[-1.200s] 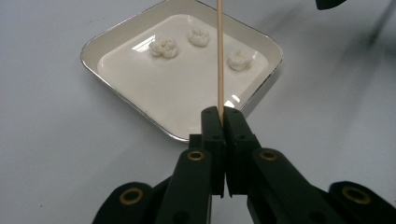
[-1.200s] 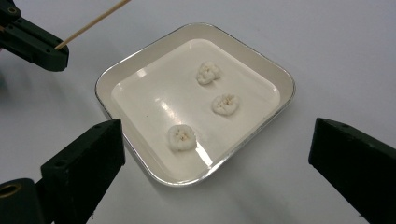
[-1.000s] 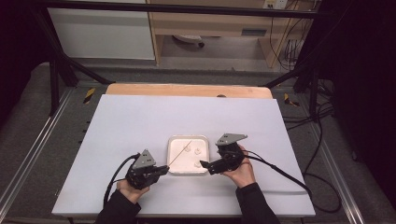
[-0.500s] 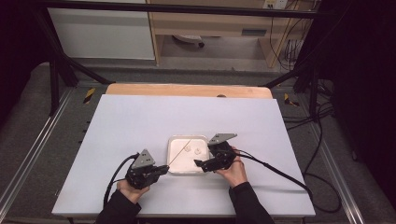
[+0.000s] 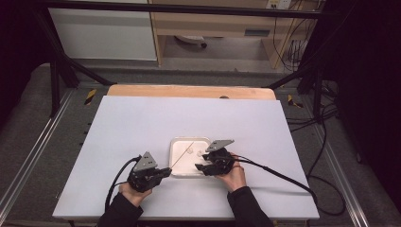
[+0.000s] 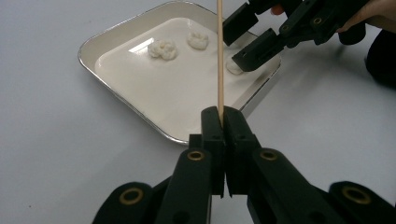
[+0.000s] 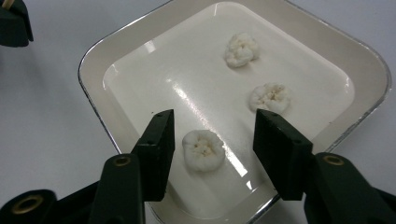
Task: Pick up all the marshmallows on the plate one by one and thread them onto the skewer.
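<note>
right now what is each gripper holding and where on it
The left gripper is shut on the wooden skewer, near its lower end. The right gripper holds nothing yet: its jaws have been closing around a white dumpling, without touching.

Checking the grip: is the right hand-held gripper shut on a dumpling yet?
Not yet. The right hand-held gripper straddles the dumpling, gaps both sides.

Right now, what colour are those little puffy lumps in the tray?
White, like the tray; the lumps show best in the right gripper view.
</note>
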{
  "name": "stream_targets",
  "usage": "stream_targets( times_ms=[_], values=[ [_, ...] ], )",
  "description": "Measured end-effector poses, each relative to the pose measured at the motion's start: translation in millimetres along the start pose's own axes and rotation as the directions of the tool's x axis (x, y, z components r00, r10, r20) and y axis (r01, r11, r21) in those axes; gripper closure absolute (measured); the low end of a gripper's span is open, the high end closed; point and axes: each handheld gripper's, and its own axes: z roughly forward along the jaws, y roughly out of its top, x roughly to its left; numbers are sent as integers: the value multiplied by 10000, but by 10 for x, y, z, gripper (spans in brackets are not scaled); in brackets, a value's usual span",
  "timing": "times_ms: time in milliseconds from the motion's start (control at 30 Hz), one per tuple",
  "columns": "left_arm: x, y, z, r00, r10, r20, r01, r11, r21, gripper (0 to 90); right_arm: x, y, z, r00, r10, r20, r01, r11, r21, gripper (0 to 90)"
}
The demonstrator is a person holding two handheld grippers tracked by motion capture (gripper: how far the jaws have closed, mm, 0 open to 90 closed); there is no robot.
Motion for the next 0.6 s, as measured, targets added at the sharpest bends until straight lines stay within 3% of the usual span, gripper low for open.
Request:
stream_targets(
  times_ms=[167,367,600],
  values=[
    [-4,-3,4,10000,5,5,-5,10000,9,881,20,-25,25,9998,-188,-92,188,9998,65,573],
    [-12,-5,12,10000,11,8,-11,10000,11,881,44,-46,24,9985,-531,121,532,9986,-44,652],
    [-20,-8,9,10000,20,23,-20,10000,-31,881,25,-21,-11,9997,-204,-159,204,9998,20,704]
  ],
)
